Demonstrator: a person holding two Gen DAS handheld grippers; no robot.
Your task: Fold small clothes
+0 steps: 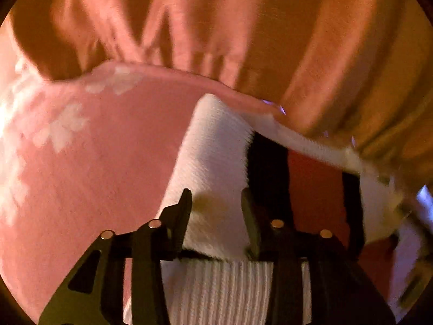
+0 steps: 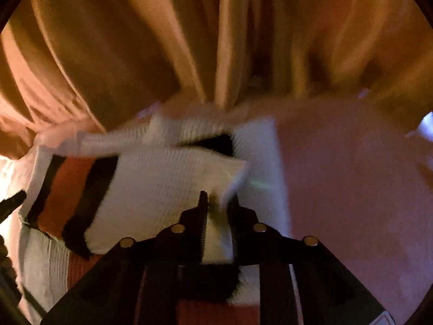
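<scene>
Pink bedspread (image 1: 81,162) carries the sock (image 1: 216,146); left gripper (image 1: 216,203) and right gripper (image 2: 217,203) each pinch its white knit, long axis running between them.

The knitted garment (image 1: 216,162) runs out of the left wrist view at the bottom edge, behind the left claw (image 1: 216,205). Motion blur smears its far edge (image 2: 189,127) in the right wrist view. The right claw (image 2: 217,205) hides the cloth between its fingers.

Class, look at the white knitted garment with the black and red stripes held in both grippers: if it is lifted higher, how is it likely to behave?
The garment will probably droop, since it already bends and folds between the right gripper and the left gripper. It looks light. Its ribbed knit probably grips rather than slips.
</scene>
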